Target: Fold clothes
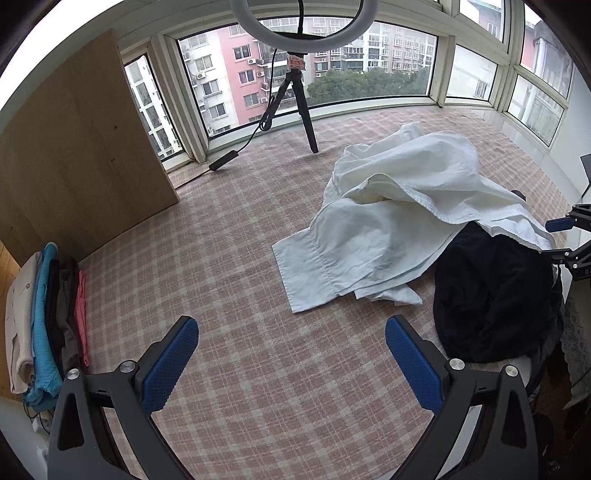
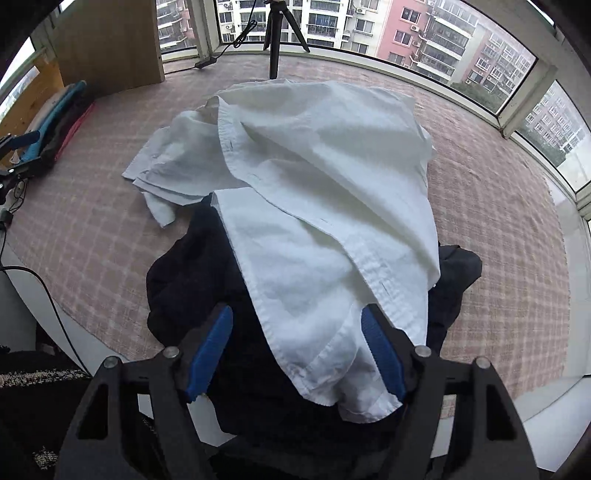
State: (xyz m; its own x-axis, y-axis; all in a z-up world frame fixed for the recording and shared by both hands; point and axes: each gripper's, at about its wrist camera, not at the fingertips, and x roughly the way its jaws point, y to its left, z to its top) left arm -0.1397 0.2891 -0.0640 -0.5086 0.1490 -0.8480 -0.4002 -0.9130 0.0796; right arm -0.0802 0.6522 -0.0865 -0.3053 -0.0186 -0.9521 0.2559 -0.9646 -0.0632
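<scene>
A crumpled white shirt point(image 1: 399, 221) lies on the pink checked cloth point(image 1: 229, 258), draped partly over a dark garment point(image 1: 491, 295) at the near right. My left gripper point(image 1: 291, 354) hovers open above bare cloth, left of both garments, with nothing between its blue pads. In the right wrist view the white shirt point(image 2: 325, 166) runs down to its hem, which sits between the spread fingers of my right gripper point(image 2: 297, 350). The hem rests against the right pad point(image 2: 380, 354); the left pad point(image 2: 214, 350) stands off it, over the dark garment point(image 2: 192, 273). That gripper is open.
A stack of folded clothes point(image 1: 48, 317) lies at the left edge beside a wooden board point(image 1: 81, 147). A black tripod point(image 1: 295, 99) with a ring light point(image 1: 303, 22) and its cable stands at the back by the windows. The cloth's near edge drops off.
</scene>
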